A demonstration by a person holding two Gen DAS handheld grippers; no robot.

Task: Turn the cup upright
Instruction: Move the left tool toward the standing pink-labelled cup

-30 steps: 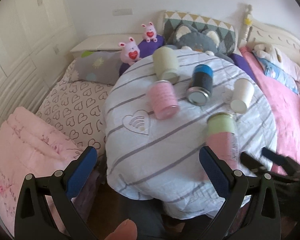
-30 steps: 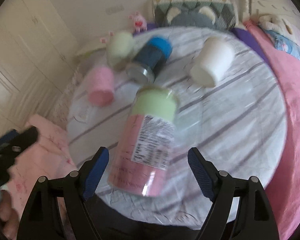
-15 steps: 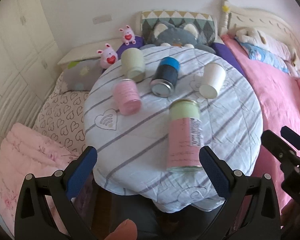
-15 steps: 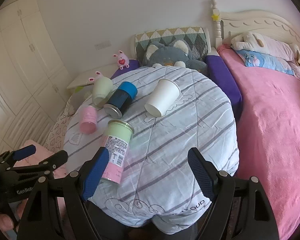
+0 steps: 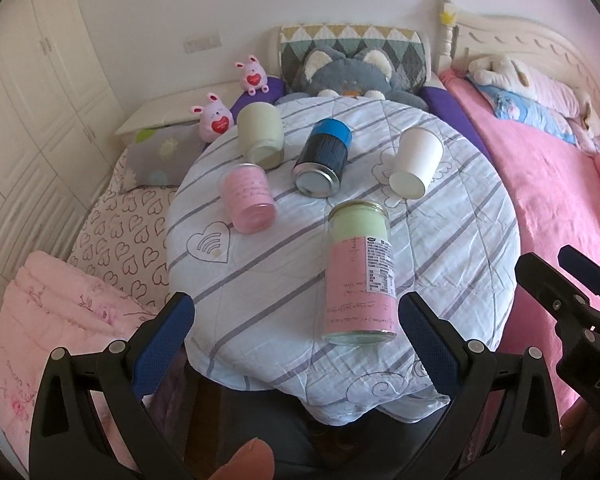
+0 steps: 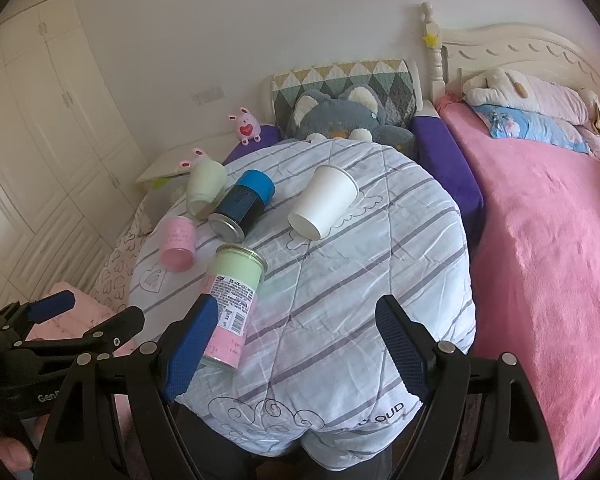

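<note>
A white paper cup lies on its side on the round striped table, at its far right. A tall green-and-pink jar lies on its side near the front edge. A pink cup, a pale green cup and a blue-and-black can also lie on their sides. My left gripper and right gripper are both open and empty, held back from the table's front edge.
A pink bed runs along the right. Plush toys and a cushion sit behind the table. A heart-print mattress and pink quilt lie at the left. White wardrobes stand beyond.
Both grippers have pulled back from the table. The tall jar, a second ago between the right gripper's open fingers, now lies near the front edge, farther from both cameras.
</note>
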